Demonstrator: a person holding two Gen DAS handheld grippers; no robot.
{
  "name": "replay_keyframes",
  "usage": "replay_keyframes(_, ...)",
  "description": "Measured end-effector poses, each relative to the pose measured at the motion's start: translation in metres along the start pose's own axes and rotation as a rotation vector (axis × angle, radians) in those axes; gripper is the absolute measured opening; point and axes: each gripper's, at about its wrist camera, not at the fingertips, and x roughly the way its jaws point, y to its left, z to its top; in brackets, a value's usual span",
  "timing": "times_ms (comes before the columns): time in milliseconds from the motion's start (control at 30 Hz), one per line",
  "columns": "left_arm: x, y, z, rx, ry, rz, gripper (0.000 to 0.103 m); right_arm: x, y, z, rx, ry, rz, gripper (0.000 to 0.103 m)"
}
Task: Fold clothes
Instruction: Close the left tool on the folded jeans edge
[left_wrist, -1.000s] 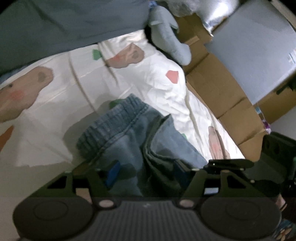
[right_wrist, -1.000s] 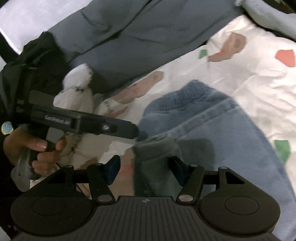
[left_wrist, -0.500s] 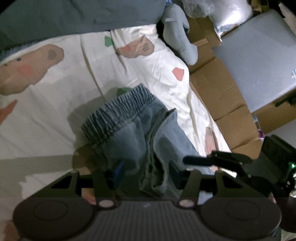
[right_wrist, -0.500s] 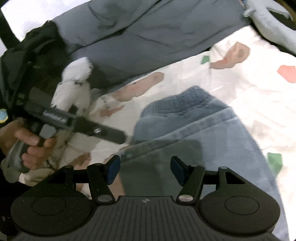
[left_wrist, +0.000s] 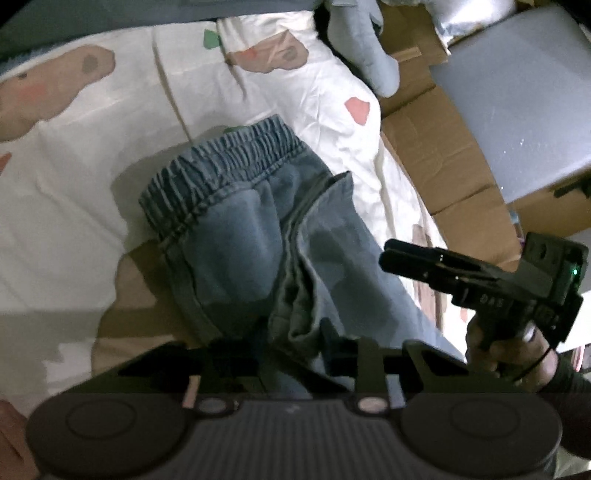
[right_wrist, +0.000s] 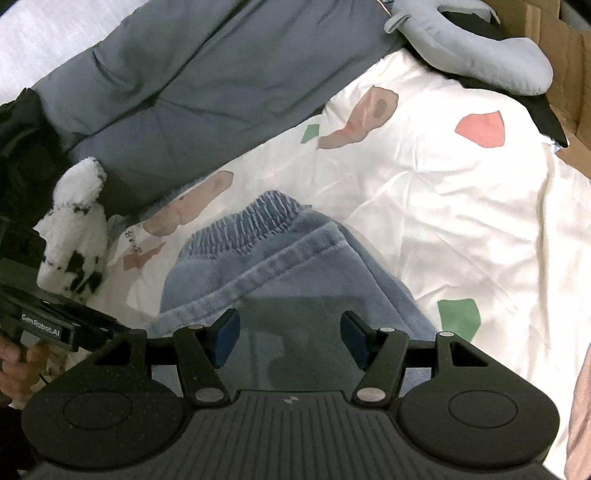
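Blue jeans (left_wrist: 236, 236) with an elastic waistband (right_wrist: 251, 225) lie crumpled on a white printed bedsheet (right_wrist: 443, 206). In the left wrist view my left gripper (left_wrist: 284, 350) is at the lower middle. Its jaws are closing, and a raised fold of denim (left_wrist: 299, 321) is bunched between them. My right gripper (right_wrist: 290, 338) hovers open over the flat denim, with nothing pinched between its blue pads (right_wrist: 225, 336). Each gripper also shows in the other's view: the right gripper (left_wrist: 391, 254) and the left gripper (right_wrist: 118, 328), each held by a hand.
A grey quilt (right_wrist: 166, 92) covers the far side of the bed. A white and black plush toy (right_wrist: 74, 236) lies at the left and a pale blue neck pillow (right_wrist: 480, 55) at the far right. Cardboard boxes (left_wrist: 443, 155) and a grey panel (left_wrist: 524, 92) stand beside the bed.
My left jaws have narrowed around the denim fold and the gripper has sunk closer to the jeans. My right gripper slid sideways off the raised fold to flat denim, still open.
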Motion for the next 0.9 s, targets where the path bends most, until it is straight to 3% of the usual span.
replay_keyframes(100,-0.008,-0.004,0.005,0.004,-0.014,-0.028,0.020,0.001,-0.001,0.000,-0.008,0.001,-0.012,0.064)
replay_keyframes(267,-0.023,-0.011,0.012,0.035,-0.026,-0.003,0.019,0.003,-0.006,0.005,-0.005,-0.019,-0.039,0.064)
replay_keyframes(433,-0.003,0.002,0.007,0.014,0.015,0.055,0.020,0.014,-0.016,0.015,-0.021,-0.035,-0.089,0.064)
replay_keyframes(533,0.001,0.007,0.007,-0.006,0.018,0.036,0.024,0.024,-0.021,0.022,-0.043,-0.035,-0.104,0.063)
replay_keyframes(667,0.006,0.009,0.007,-0.008,0.028,0.023,0.029,0.035,-0.020,0.032,-0.097,-0.028,-0.086,0.053)
replay_keyframes(900,0.013,0.015,0.004,-0.029,0.050,0.016,0.031,0.062,-0.009,0.051,-0.215,0.031,-0.069,0.045)
